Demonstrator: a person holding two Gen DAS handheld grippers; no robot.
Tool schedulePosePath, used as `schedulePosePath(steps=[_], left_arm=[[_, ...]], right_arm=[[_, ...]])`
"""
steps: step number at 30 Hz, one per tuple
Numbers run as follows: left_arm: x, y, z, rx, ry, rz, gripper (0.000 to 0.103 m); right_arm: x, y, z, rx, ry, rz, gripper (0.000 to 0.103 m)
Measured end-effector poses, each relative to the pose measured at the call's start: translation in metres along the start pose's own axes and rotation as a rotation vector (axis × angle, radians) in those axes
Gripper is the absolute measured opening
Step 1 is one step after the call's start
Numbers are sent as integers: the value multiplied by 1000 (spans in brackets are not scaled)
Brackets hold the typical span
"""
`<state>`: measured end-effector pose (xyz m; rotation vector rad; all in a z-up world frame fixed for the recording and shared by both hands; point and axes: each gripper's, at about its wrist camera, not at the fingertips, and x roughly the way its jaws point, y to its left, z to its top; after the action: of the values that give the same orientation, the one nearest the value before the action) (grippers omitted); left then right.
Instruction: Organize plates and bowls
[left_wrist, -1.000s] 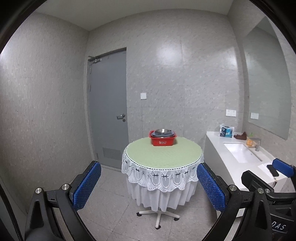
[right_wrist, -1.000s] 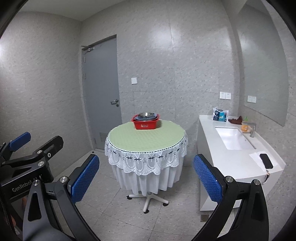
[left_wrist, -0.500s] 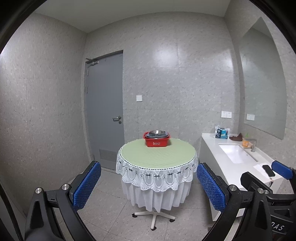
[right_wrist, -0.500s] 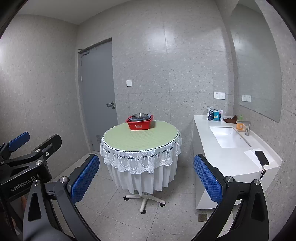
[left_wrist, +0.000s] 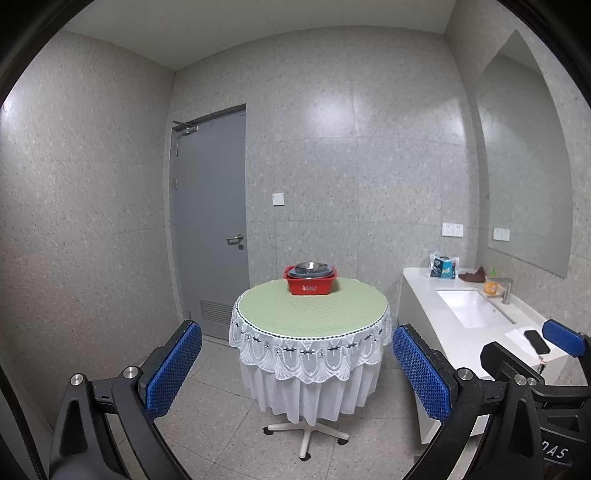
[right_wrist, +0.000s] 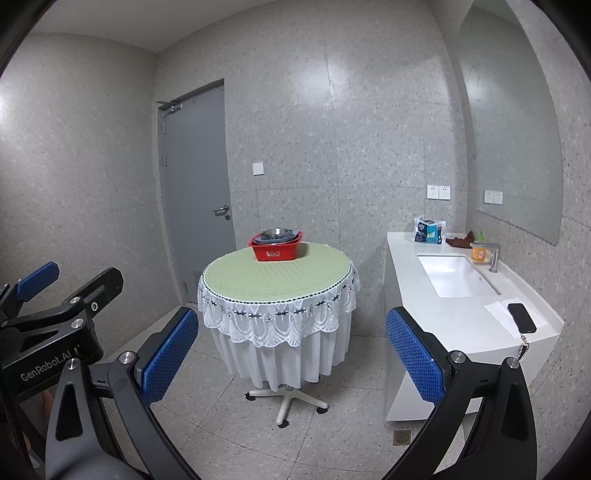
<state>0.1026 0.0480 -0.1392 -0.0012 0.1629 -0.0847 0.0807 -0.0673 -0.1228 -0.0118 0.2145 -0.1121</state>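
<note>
- Speckled grey tile covers the floor and walls of a small washroom, seen from both wrist cameras at standing height.
- Nearest the left wrist lens, the left gripper (left_wrist: 297, 363) is spread wide with nothing between its blue pads (left_wrist: 173, 369), held over bare floor.
- Likewise the right gripper (right_wrist: 291, 354) stands wide apart and empty; its blue fingers (right_wrist: 415, 360) frame the table's skirt.
- At 9 o'clock in the right wrist view, the left gripper's black body shows beside it, the two tools apart.
- Next out, at 12 o'clock, a round table (left_wrist: 310, 314) with a green top, white lace cloth and a star-foot pedestal stands well clear of both grippers.
- At 2 o'clock, a white vanity counter (right_wrist: 436, 314) holds a sunken sink (right_wrist: 456, 275), with a black phone (right_wrist: 521, 317) lying on paper at its near end.
- On the table's far edge sits a red basin (left_wrist: 310, 284); inside it are stacked dishes, a steel bowl (left_wrist: 309, 266) on top of grey-blue ones whose exact kind is too small to tell.
- Farther along the counter are a tap, an orange bottle, a brown cloth and a blue-and-white packet (right_wrist: 429, 230).
- Beyond, at 11 o'clock, a grey door (left_wrist: 212, 221) is shut; a mirror (right_wrist: 513, 122) hangs at 2 o'clock.
</note>
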Motion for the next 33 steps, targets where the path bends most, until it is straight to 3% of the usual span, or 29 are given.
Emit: schedulePosePath(steps=[12,33], left_arm=[[5,-22,-7,14,-6,7,102],[6,-31,-17,11,-16,9,102]], right_arm=[[-1,-18,1,19,3,11,103],[-1,-17,0,22,0,9,103]])
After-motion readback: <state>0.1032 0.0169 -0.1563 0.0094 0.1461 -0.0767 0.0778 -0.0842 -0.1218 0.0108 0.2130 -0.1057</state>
